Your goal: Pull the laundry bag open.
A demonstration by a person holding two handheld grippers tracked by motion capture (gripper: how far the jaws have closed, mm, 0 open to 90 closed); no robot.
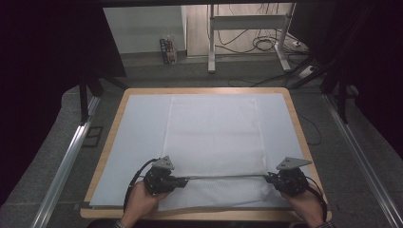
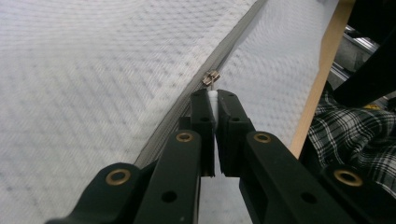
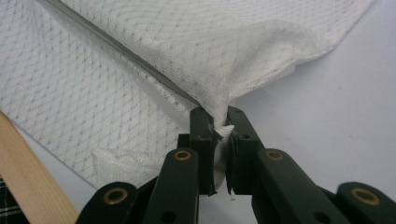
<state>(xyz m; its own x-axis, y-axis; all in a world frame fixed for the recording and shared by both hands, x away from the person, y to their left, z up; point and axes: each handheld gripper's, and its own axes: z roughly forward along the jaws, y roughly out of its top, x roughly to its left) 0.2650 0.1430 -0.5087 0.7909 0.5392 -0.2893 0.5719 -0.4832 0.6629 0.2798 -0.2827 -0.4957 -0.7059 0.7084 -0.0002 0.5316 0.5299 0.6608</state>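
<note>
While both tools stretch the zipper [image 1: 223, 176] taut along the near edge of the mesh bag [image 1: 214, 137], the small pull tab [image 2: 213, 100] could slip from the left tool [image 2: 214, 95] if the tug goes off the zipper's line, and the bunched corner at the zipper's other end could tear or slide free. The left tool is nearly closed, pinching the white tab just behind the slider [image 2: 210, 77]. The right tool [image 3: 215, 114] is nearly closed on gathered mesh. The bag lies flat on the surface [image 1: 111, 123].
</note>
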